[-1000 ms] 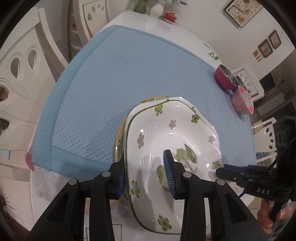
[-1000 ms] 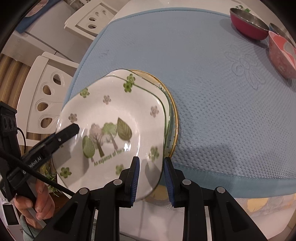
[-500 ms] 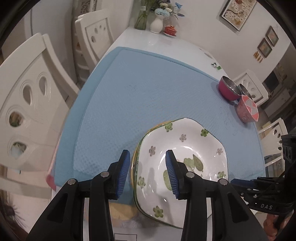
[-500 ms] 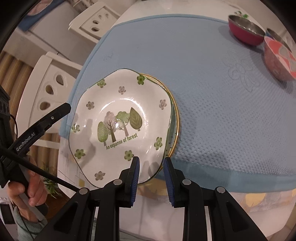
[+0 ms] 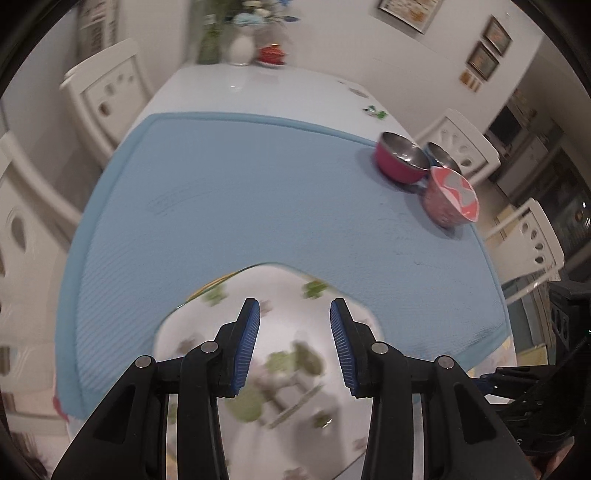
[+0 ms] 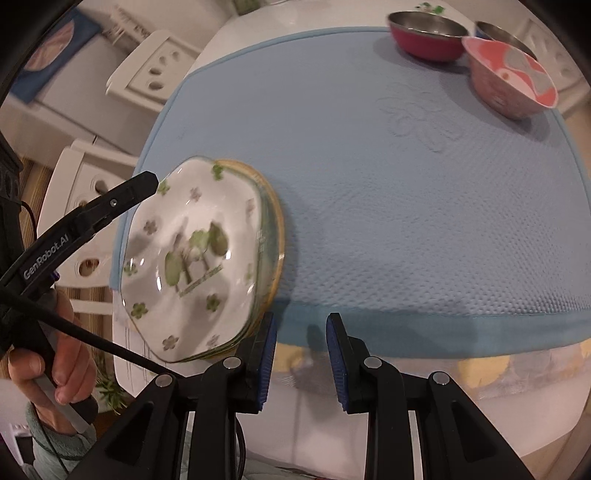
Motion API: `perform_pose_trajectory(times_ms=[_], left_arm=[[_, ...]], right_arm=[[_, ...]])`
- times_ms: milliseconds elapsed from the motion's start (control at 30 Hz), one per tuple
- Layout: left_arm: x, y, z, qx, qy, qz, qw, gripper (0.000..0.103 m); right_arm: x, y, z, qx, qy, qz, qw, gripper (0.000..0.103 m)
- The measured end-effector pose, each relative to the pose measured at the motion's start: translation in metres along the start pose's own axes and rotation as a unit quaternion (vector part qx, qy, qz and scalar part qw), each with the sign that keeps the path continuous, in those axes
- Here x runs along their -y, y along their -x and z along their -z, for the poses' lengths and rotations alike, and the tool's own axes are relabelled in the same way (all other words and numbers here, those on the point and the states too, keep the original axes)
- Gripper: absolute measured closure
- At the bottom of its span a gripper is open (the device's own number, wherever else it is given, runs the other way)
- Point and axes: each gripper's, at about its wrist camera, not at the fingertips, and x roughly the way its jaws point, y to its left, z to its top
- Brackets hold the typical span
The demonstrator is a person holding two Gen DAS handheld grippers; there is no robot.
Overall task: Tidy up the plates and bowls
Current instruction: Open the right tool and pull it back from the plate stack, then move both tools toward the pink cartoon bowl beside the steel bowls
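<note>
The white plate with green trees (image 6: 192, 258) is sitting on top of a yellow-rimmed plate (image 6: 275, 236), and maybe more plates are hiding under it. The stack is lying at the near left corner of the blue mat (image 6: 369, 184) on the desk (image 5: 266, 88). Part of the stack is sticking out past the mat's near edge.

The right gripper (image 6: 301, 354) is hanging just beside the stack, on its near right side. Its jaws are open and are holding nothing. The left gripper (image 5: 294, 345) is hovering over the tree plate (image 5: 280, 369). Its jaws are open too and are gripping nothing.

Three bowls are waiting at the far right corner of the mat. The pink bowl (image 6: 511, 79) is sitting nearest. The red bowl with the shiny inside (image 6: 428, 35) is close beside it, and a second steel bowl (image 6: 502, 35) is peeking out behind them. They are well apart from the plates.

The plates look done, so the bowls are probably next. The plate stack is sitting close to the near edge of the desk. If a gripper or a sleeve is bumping it while swinging away, the plates could slide off and break. The bowls are crowding close together. Grabbing one could knock another toward the mat's far right edge. A steel rim is smooth, so it may be slipping out of the jaws if the pinch is weak.
</note>
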Motion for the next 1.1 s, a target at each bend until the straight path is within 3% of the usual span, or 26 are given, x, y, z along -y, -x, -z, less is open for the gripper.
perform_pose_trajectory(times_ms=[233, 400, 500, 533, 567, 633, 833, 1100], left_arm=[[0.059, -0.011, -0.041, 0.001, -0.023, 0.001, 0.9997, 0.062], [0.122, -0.02, -0.075, 0.007, -0.032, 0.01, 0.9994, 0.056], [0.169, -0.02, -0.092, 0.017, -0.055, 0.009, 0.9983, 0.04], [0.183, -0.02, -0.097, 0.023, -0.062, 0.01, 0.9977, 0.034], [0.2, -0.02, -0.102, 0.028, -0.072, 0.011, 0.9969, 0.034], [0.228, -0.02, -0.109, 0.033, -0.093, 0.009, 0.9951, 0.034], [0.304, -0.022, -0.121, 0.042, -0.149, -0.007, 0.9879, 0.034], [0.352, -0.049, -0.116, 0.014, -0.189, -0.019, 0.9816, 0.034]], right_arm=[[0.047, 0.024, -0.011, 0.018, -0.023, -0.037, 0.999, 0.077], [0.103, 0.046, -0.013, 0.023, -0.062, -0.079, 0.995, 0.074], [0.132, 0.063, -0.02, 0.04, -0.068, -0.096, 0.992, 0.069], [0.139, 0.067, -0.021, 0.045, -0.07, -0.1, 0.991, 0.063], [0.148, 0.073, -0.023, 0.054, -0.072, -0.106, 0.99, 0.055], [0.166, 0.086, -0.026, 0.074, -0.08, -0.116, 0.987, 0.05], [0.212, 0.118, -0.029, 0.103, -0.096, -0.141, 0.98, 0.049], [0.257, 0.13, -0.033, 0.111, -0.118, -0.153, 0.975, 0.049]])
